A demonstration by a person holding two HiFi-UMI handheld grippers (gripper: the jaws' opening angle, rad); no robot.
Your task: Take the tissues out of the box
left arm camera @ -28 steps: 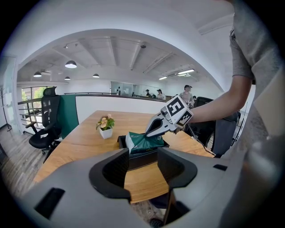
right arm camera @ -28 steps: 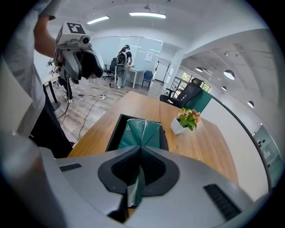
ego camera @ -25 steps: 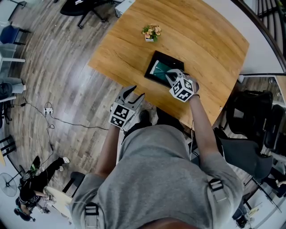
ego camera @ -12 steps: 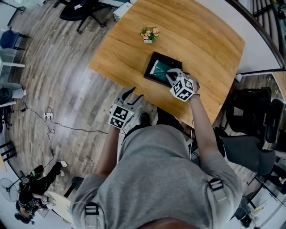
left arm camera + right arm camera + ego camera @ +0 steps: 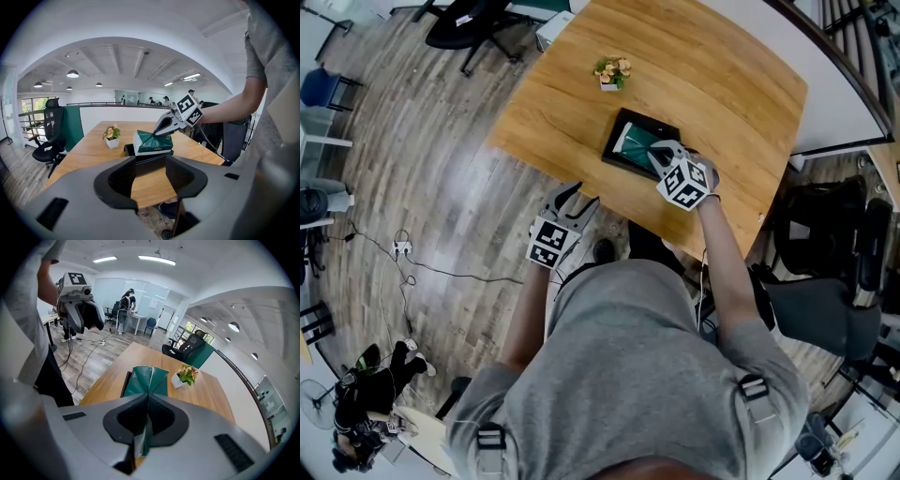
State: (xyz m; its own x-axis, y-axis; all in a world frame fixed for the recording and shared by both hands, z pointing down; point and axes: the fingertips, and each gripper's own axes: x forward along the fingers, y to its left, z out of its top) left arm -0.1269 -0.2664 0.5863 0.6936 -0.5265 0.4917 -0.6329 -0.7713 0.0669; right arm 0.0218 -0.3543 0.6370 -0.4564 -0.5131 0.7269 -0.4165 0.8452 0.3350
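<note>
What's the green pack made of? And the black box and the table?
Green pack: probably thin plastic film; it creases sharply and has a slight sheen.
Black box: dark, matte, stiff walls, maybe plastic or faux leather; can't tell.
Table: wood or wood-look, smooth, with visible grain.

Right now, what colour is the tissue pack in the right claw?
The tissue pack is dark green; the left gripper view shows it best.

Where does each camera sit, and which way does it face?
Head view: on the person's head, looking steeply down at the table; torso, both arms, left gripper, right gripper show.
Left gripper view: on that gripper, facing the box across its open jaws; right forearm shows.
Right gripper view: along jaws shut on the tissue pack; left gripper shows.
Both gripper views share the flower pot.
</note>
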